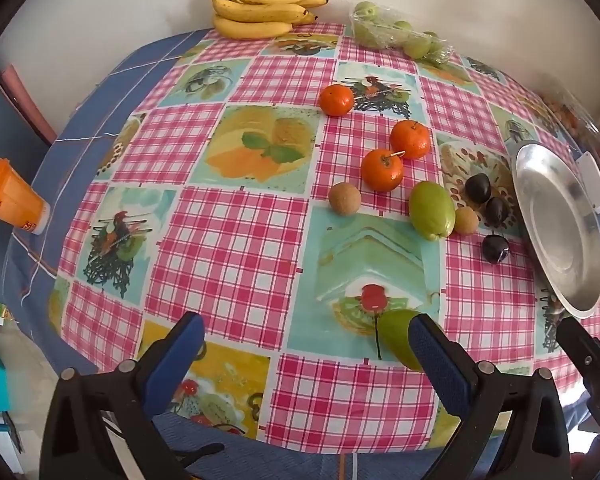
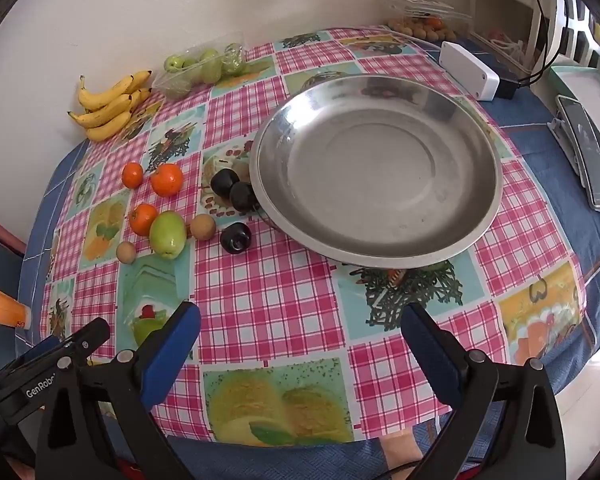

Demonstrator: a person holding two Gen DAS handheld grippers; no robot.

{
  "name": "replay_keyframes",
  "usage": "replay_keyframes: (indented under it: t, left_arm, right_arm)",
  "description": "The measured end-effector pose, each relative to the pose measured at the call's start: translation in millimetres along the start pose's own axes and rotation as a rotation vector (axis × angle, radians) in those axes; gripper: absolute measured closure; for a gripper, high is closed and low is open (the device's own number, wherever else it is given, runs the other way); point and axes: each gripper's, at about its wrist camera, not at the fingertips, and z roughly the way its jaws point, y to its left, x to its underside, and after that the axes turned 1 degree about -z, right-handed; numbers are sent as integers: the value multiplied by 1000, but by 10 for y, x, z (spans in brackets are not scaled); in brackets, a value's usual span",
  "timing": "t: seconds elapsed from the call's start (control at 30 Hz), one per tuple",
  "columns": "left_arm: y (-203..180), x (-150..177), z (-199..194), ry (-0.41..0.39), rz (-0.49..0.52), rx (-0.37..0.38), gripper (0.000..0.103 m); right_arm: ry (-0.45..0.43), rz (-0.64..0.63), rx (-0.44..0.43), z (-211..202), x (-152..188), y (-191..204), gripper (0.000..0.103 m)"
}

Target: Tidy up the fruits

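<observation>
Fruits loose on bench left of empty steel dish [image 2: 476, 216] | tangerines [image 1: 381, 170], plums [image 2: 235, 237], green mango [image 2: 167, 233]: light, round, roll-prone, grip across widest pt | left gripper [image 1: 306, 344] & right gripper [image 2: 300, 332] spread wide, nothing btwn.

Bright, soft daylight; faint shadows; sharp focus; strong fisheye bending, dark corners.

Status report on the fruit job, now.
Left gripper open, empty; right gripper open, empty. Steel bowl empty; oranges, plums loose beside it. Nothing blocking.
</observation>
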Motion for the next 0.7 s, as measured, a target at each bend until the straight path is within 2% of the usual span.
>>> replay_keyframes:
  t: [0.47,0.7]
  left_arm:
    - [-23,-36,-128,-41,29,-13,0]
    - [-59,-41,-126,-52,25,32,0]
  right_arm:
    - [-14,-35,-13,-28,-16,76,3]
    - [-34,-46,-20,-32,-10,89,3]
